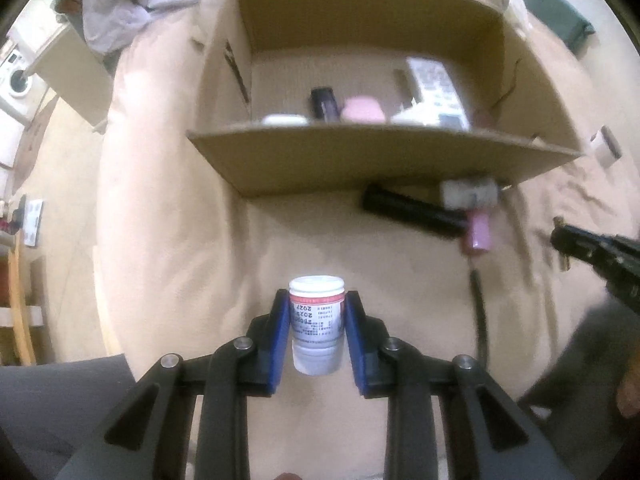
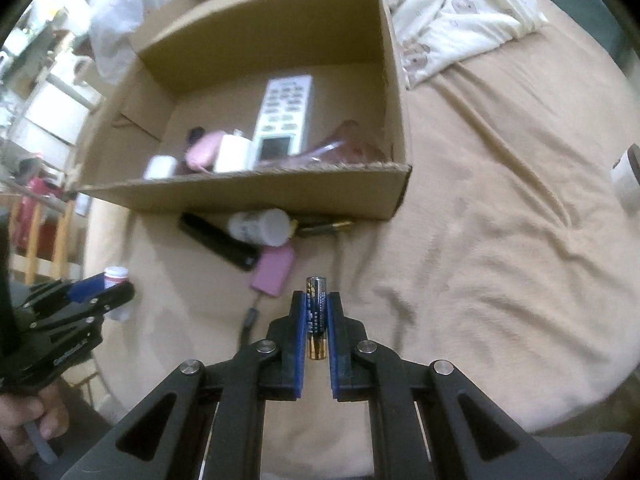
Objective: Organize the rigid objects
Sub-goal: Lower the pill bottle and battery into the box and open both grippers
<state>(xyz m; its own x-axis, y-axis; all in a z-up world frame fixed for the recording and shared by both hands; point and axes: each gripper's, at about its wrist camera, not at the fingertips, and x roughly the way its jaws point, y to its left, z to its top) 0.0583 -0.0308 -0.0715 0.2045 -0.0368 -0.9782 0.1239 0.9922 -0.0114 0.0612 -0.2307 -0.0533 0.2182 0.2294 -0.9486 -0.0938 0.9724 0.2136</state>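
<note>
My left gripper (image 1: 317, 300) is shut on a small white pill bottle (image 1: 317, 322) with a red-banded label, held upright above the beige bedspread (image 1: 168, 240). Seen from the right wrist view, that bottle (image 2: 116, 274) shows between the left gripper's (image 2: 108, 286) fingers at the lower left. My right gripper (image 2: 316, 298) is shut on a blue and gold battery (image 2: 316, 312), which stands upright between the pads. An open cardboard box (image 1: 360, 160) (image 2: 248, 196) lies beyond both grippers. It holds a white remote control (image 2: 284, 120), a pink item and other small things.
In front of the box lie a black tube (image 2: 216, 240), a white bottle (image 2: 260, 226), a pink device (image 2: 274, 270) with a cable (image 2: 248, 320), and a pen (image 2: 324, 226). A printed duvet (image 2: 460, 12) is bunched at the back right. A white object (image 2: 626, 180) sits far right.
</note>
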